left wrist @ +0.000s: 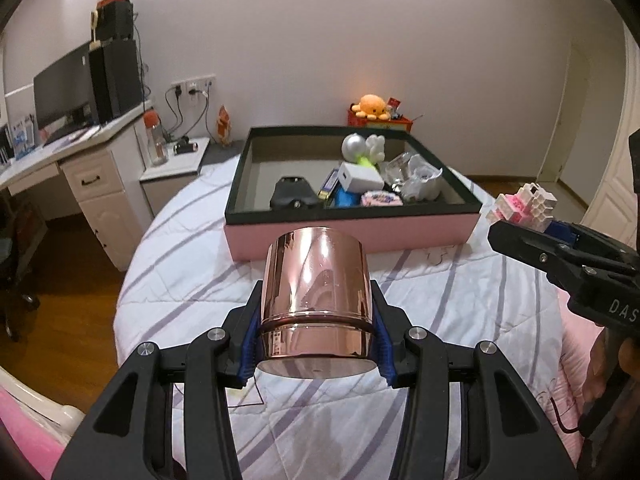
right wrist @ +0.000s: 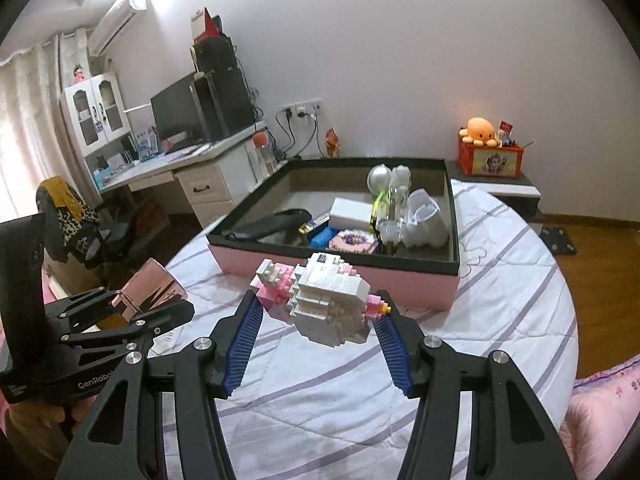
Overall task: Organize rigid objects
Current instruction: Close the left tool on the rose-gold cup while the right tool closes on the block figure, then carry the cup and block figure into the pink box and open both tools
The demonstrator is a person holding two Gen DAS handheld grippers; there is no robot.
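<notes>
Two grippers above bed, left gripper clamping copper cup, right gripper clamping brick toy

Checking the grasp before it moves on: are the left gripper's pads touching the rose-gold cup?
Touching. The left wrist view shows both blue pads pressed against the sides of the rose-gold cup, held off the bedspread.

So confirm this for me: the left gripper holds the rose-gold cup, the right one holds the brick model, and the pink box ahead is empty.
Wrong on the last point. The left gripper does hold the rose-gold cup and the right gripper the brick model, but the pink box already holds several items, as the right wrist view shows.
</notes>
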